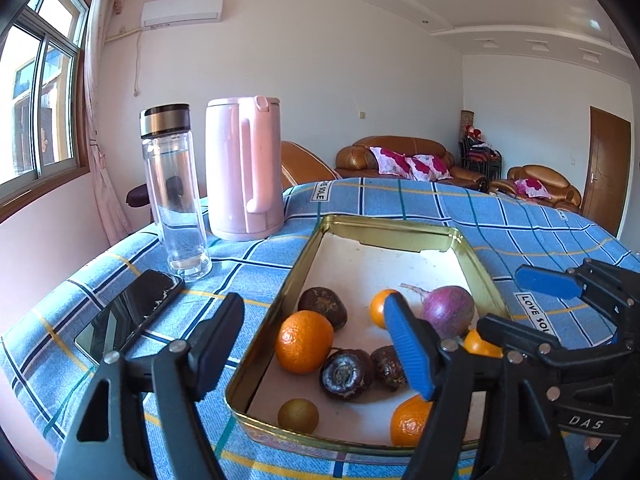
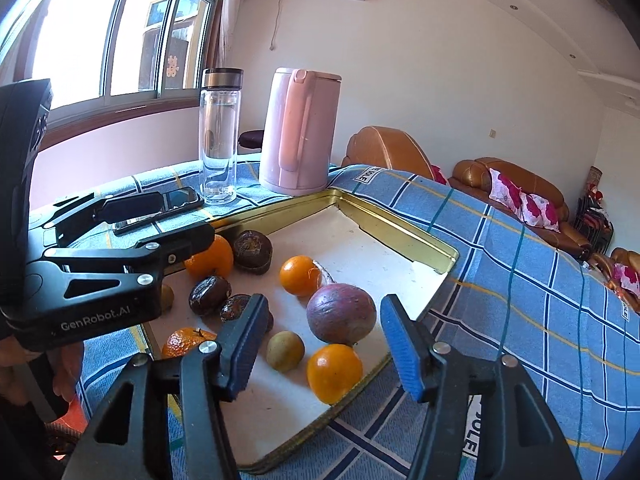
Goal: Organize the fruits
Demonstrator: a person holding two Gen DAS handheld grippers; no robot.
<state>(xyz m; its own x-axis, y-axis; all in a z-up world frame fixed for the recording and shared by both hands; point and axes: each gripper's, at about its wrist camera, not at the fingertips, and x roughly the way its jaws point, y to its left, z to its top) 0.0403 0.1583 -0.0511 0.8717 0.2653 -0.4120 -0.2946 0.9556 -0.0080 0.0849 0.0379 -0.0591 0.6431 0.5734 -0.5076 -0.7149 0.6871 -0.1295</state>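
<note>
Both claws are spread wide, nothing pinched. The right gripper (image 2: 320, 346) hovers over the near edge of the gold tin tray (image 2: 404, 226), tilted down at the purple onion (image 2: 341, 314) and an orange (image 2: 334, 373). The left gripper (image 1: 316, 354) sits low at the tray's left side, beside another orange (image 1: 304, 341). A phone (image 1: 130, 314) lies further left.

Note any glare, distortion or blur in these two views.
Left wrist: window blown out, fisheye bends the tablecloth edge, fruit in the tray sharp. Right wrist: window overexposed, glare on the tray's gold wall, dark vignette corners.
</note>
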